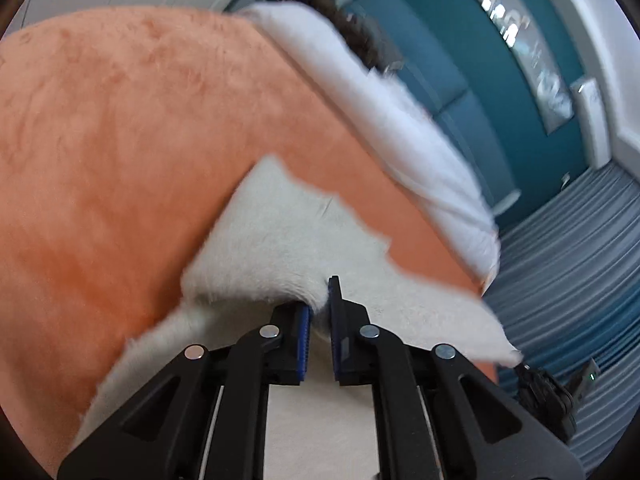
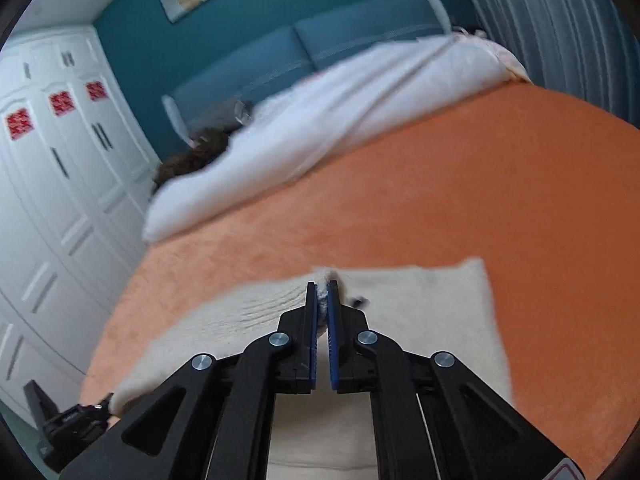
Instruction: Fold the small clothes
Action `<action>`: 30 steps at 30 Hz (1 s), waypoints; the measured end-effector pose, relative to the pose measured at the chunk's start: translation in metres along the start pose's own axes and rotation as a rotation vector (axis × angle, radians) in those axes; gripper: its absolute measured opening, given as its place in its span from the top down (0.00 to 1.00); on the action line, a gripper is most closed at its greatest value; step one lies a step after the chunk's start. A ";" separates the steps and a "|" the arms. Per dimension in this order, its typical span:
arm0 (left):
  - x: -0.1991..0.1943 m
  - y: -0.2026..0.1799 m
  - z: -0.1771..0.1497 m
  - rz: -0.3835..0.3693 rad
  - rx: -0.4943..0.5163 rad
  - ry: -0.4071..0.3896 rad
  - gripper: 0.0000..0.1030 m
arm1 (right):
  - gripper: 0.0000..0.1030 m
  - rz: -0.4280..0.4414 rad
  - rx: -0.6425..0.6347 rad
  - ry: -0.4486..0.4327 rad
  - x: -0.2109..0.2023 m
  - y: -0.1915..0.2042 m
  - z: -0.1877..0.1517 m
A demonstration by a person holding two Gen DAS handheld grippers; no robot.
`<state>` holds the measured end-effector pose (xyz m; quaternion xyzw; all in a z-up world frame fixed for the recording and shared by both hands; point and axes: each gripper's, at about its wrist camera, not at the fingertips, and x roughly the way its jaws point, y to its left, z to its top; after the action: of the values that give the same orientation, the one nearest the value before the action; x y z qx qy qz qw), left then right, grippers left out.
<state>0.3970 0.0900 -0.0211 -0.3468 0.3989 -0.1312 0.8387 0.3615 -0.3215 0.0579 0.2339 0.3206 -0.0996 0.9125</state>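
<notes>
both grippers are pinching the same cream fuzzy garment (image 1: pixel 280 232) on the bed. the left gripper (image 1: pixel 319 300) has its blue-padded fingers (image 1: pixel 305 320) closed down on a bunched bit of the fabric's edge, with a tuft of it squeezed between them. the cloth fans out past the tips and lies over the orange blanket (image 1: pixel 120 140), its far edge looking jagged and blurry.

in the right wrist view the right gripper (image 2: pixel 322 292) is clamped on a fold of the cream garment (image 2: pixel 420 292) too, a little fluffy ridge poking up right between the pads. the fabric on its left side is pulled into fine wrinkles, and on the right it lies flatter, ending in a fairly square corner on the blanket (image 2: pixel 480 200).

the garment sits toward the near edge of the bed. further back a white duvet (image 2: pixel 320 112) is piled across the head end, in front of a blue headboard (image 2: pixel 340 36) and a teal wall. white wardrobe doors (image 2: pixel 60 160) with red stickers stand off the bed's left side, and grey curtains (image 1: pixel 580 260) hang off the other side.
</notes>
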 end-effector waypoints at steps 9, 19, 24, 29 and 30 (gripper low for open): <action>0.028 0.011 -0.031 0.112 0.080 0.058 0.91 | 0.96 -0.141 -0.031 0.186 0.057 -0.034 -0.039; 0.027 0.019 -0.039 0.062 0.141 0.010 0.89 | 0.86 0.023 -0.071 0.082 0.015 0.042 -0.025; 0.028 0.017 -0.041 0.067 0.160 -0.001 0.88 | 0.86 0.118 -0.309 0.286 0.087 0.130 -0.057; 0.028 0.019 -0.044 0.060 0.167 -0.012 0.88 | 1.00 0.060 -0.214 0.278 0.114 0.094 -0.050; 0.028 0.020 -0.045 0.058 0.166 -0.014 0.88 | 1.00 0.032 -0.132 0.244 0.105 0.077 -0.039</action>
<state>0.3800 0.0691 -0.0704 -0.2652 0.3907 -0.1373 0.8707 0.4476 -0.2384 -0.0076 0.1888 0.4313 -0.0347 0.8816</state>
